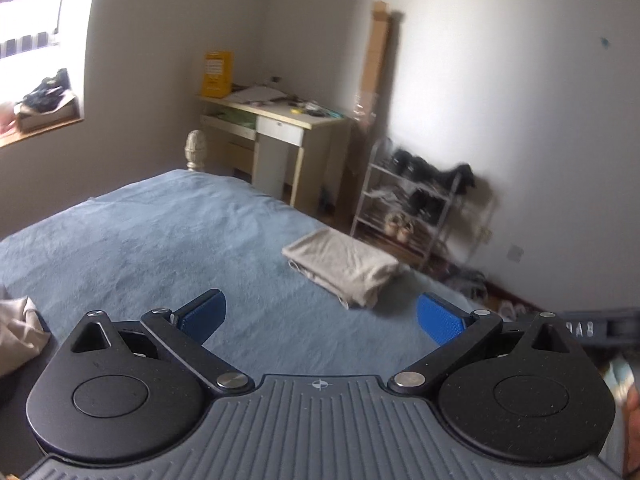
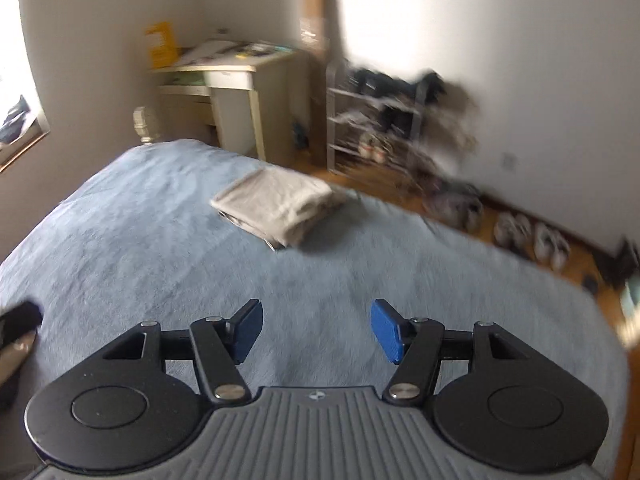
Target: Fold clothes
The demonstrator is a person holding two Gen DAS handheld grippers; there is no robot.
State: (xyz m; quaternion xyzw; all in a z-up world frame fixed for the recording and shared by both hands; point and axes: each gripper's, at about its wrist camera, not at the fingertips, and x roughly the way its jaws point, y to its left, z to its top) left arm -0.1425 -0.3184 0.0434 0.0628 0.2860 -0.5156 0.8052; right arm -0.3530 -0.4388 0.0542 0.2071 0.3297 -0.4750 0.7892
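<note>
A folded beige garment (image 1: 344, 266) lies on the blue bed (image 1: 160, 240) near its far right edge; it also shows in the right wrist view (image 2: 276, 204). My left gripper (image 1: 320, 316) is open and empty, held above the bed short of the garment. My right gripper (image 2: 316, 330) is open and empty, also above the bed (image 2: 160, 240) and short of the garment. Another beige cloth (image 1: 18, 328) lies crumpled at the left edge of the left wrist view. The right wrist view is blurred.
A desk (image 1: 276, 132) with a yellow box (image 1: 217, 74) stands beyond the bed's far corner. A metal shoe rack (image 1: 412, 204) stands against the right wall, with shoes (image 2: 532, 236) on the wooden floor. A window sill (image 1: 36, 116) is at the left.
</note>
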